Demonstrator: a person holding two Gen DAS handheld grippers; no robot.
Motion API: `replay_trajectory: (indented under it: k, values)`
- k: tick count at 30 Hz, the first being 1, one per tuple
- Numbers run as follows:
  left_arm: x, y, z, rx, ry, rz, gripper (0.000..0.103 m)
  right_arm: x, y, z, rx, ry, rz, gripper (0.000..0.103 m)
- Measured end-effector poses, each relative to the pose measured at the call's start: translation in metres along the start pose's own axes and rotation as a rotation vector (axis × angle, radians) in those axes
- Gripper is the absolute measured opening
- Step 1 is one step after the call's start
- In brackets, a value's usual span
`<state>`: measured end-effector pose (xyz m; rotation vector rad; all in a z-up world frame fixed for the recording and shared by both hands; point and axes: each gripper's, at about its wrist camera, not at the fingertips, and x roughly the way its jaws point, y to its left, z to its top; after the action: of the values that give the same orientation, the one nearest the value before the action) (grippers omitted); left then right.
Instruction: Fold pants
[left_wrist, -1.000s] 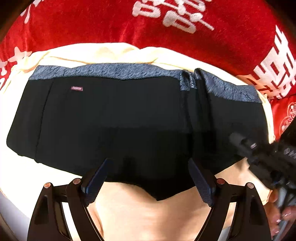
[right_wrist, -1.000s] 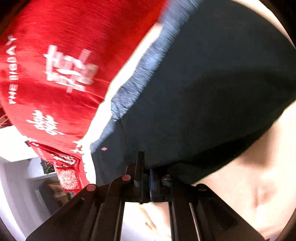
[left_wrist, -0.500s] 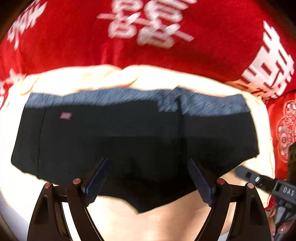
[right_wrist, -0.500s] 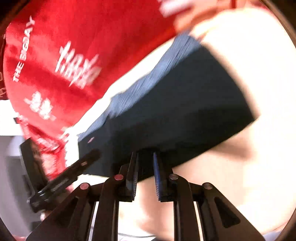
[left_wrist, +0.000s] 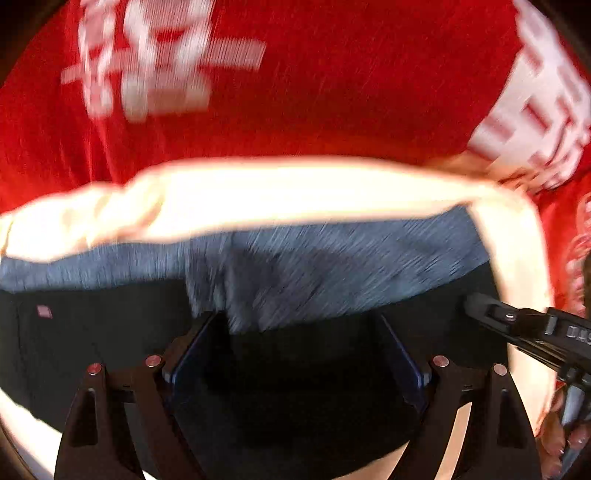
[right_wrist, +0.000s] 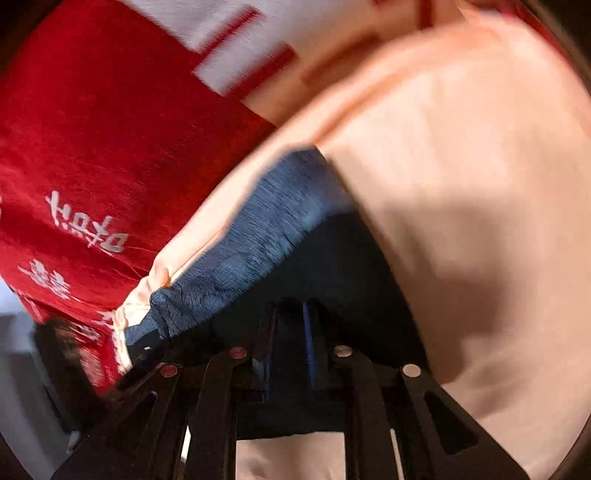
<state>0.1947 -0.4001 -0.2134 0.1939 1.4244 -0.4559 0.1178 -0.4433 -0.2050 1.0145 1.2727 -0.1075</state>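
Left gripper (left_wrist: 295, 354) fingers spread wide over the black pants with grey-blue waistband (left_wrist: 110, 332), gripping nothing. Right gripper (right_wrist: 290, 347) fingers are closing, black cloth between them.

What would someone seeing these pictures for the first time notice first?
Probably the bright red blanket with white characters filling the top of the left wrist view. Below it, black pants with a blue-grey waistband lie on a cream sheet. The left gripper hangs wide open over them, while the right gripper is closing at their edge.
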Motion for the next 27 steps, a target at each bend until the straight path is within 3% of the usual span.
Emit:
replay_trajectory:
  k: [1,2,5,11,17,27]
  values:
    - [0.007,0.003,-0.007,-0.003,0.020,0.000,0.086,-0.002,-0.005,-0.003,0.016,-0.011,0.023,0.006]
    - [0.003,0.001,-0.015,0.031,-0.024,0.004,0.086,-0.002,-0.009,-0.007,0.025,-0.011,0.036,0.005]
    - [0.001,-0.007,-0.027,0.098,-0.026,0.041,0.087,-0.002,-0.007,-0.014,-0.014,-0.011,0.019,0.003]
    - [-0.004,-0.004,-0.035,0.060,-0.012,0.031,0.087,-0.002,0.014,-0.028,-0.134,-0.009,-0.087,0.003]
    - [-0.016,0.011,-0.057,0.028,0.002,0.031,0.087,-0.002,0.013,-0.032,-0.111,-0.001,-0.085,0.003]
    - [-0.056,0.052,-0.097,-0.031,0.011,0.084,0.087,-0.022,0.036,-0.068,-0.223,0.054,-0.157,0.011]
